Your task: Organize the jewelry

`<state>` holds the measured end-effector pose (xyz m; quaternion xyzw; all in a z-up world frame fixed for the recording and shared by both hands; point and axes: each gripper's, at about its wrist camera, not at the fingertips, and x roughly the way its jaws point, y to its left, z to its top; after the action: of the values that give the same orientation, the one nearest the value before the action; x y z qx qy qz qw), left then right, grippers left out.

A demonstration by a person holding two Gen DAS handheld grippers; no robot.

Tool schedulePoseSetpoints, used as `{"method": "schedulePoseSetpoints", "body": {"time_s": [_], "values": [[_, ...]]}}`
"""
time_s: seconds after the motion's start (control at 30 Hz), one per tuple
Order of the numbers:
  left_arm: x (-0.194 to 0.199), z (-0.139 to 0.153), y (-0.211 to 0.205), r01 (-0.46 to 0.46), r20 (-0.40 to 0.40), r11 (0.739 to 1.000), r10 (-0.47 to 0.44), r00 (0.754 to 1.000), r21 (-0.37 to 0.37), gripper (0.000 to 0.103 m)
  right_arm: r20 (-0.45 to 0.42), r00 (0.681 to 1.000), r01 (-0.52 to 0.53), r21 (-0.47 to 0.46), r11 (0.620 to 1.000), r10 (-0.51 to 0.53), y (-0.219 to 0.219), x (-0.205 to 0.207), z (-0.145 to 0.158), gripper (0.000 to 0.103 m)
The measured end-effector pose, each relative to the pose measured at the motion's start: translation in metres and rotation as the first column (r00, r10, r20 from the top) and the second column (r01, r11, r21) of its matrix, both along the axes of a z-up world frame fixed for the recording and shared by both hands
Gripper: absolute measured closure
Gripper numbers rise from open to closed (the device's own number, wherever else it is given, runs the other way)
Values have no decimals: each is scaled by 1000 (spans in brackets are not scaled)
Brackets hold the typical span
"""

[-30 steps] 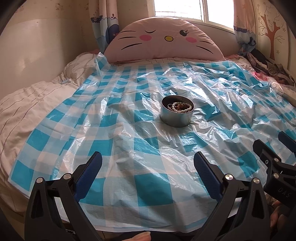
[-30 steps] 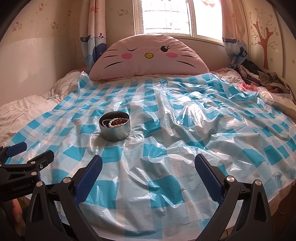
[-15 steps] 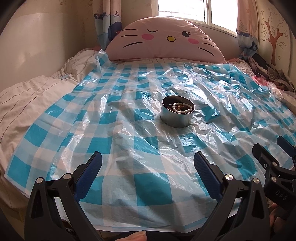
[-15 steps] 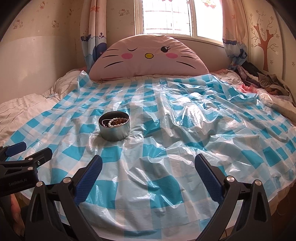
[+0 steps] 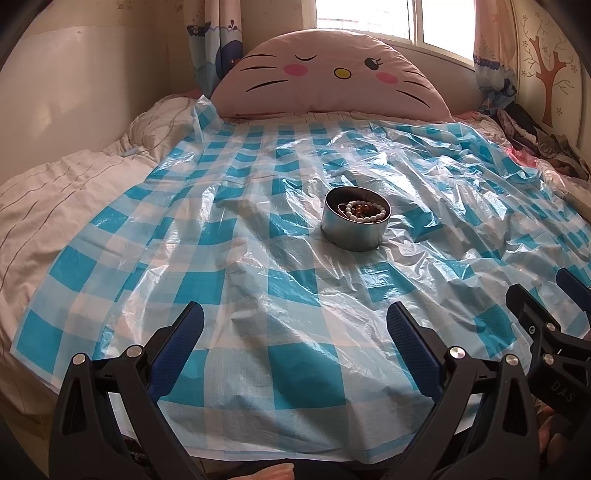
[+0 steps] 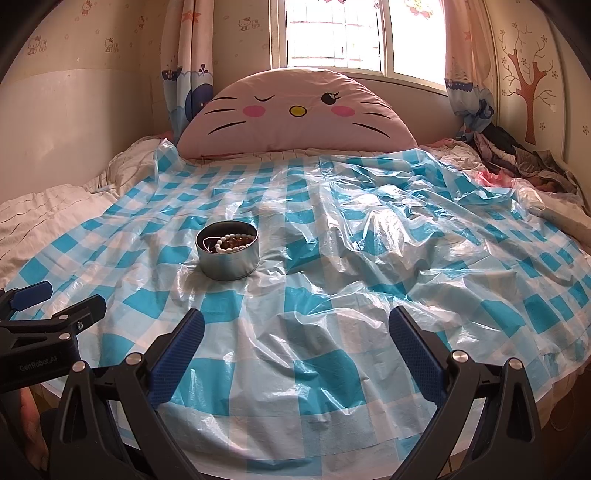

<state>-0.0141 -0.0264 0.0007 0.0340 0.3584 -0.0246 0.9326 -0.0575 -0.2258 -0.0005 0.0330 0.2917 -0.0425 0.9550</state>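
The left gripper [image 5: 294, 332] has its two blue-padded jaws spread wide with nothing between them, hanging over the near edge of the sheet [image 5: 236, 280]. The right gripper [image 6: 296, 334] is the same: two jaws wide apart, nothing held, above the sheet at the foot of the bed. Each gripper shows in the other's view, the right one at 4 o'clock in the left wrist view, the left one at 8 o'clock in the right wrist view.

One round metal tin [image 5: 355, 223] stands upright on the blue-and-white checked plastic sheet, well beyond both grippers. In the left wrist view it sits at about 1 o'clock from the jaws; in the right wrist view it is at about 11 o'clock. Inside it lie the beads [image 5: 364, 211]: one white strand curled around brown ones; how many pieces in all I cannot tell.

One pink cat-face pillow [image 6: 295, 122] leans at the head of the bed at 12 o'clock, under one window [image 6: 332, 33]. Two curtains [image 6: 186, 70] flank it. A heap of clothes [image 6: 517, 155] lies at 2 o'clock.
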Motion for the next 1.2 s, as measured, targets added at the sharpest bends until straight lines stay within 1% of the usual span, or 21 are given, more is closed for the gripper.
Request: {"method": "schedulePoseSetpoints", "body": {"time_s": [0.4, 0.57, 0.73, 0.83, 0.87, 0.93, 1.0, 1.1, 1.2], "values": [[1, 0, 1, 1, -6, 1000, -1, 1000, -3, 8, 0, 1000, 0, 0, 1000, 0, 2, 0, 0, 7], [-1, -2, 1, -1, -15, 1000, 1, 1000, -17, 8, 0, 1000, 0, 0, 1000, 0, 1, 0, 0, 7], [5, -2, 2, -4, -60, 999, 1, 998, -43, 8, 0, 1000, 0, -2, 1000, 0, 1, 0, 0, 7], [9, -3, 6, -29, -85, 998, 24, 996, -55, 8, 0, 1000, 0, -3, 1000, 0, 2, 0, 0, 7], [9, -2, 8, -37, -83, 997, 32, 996, -61, 8, 0, 1000, 0, -3, 1000, 0, 2, 0, 0, 7], [4, 1, 12, -46, -53, 996, 42, 998, -77, 8, 0, 1000, -1, -4, 1000, 1, 2, 0, 1, 7], [0, 5, 12, -24, -24, 996, 22, 999, -90, 8, -1, 1000, 0, -4, 1000, 0, 2, 0, 1, 7], [-2, 7, 7, -18, -14, 999, 18, 1000, -51, 8, -1, 1000, 0, -4, 1000, 0, 2, 0, 1, 7], [1, 4, 0, -17, -39, 1000, 17, 999, -2, 8, 0, 1000, 0, -3, 1000, 0, 2, 0, 1, 7]]}}
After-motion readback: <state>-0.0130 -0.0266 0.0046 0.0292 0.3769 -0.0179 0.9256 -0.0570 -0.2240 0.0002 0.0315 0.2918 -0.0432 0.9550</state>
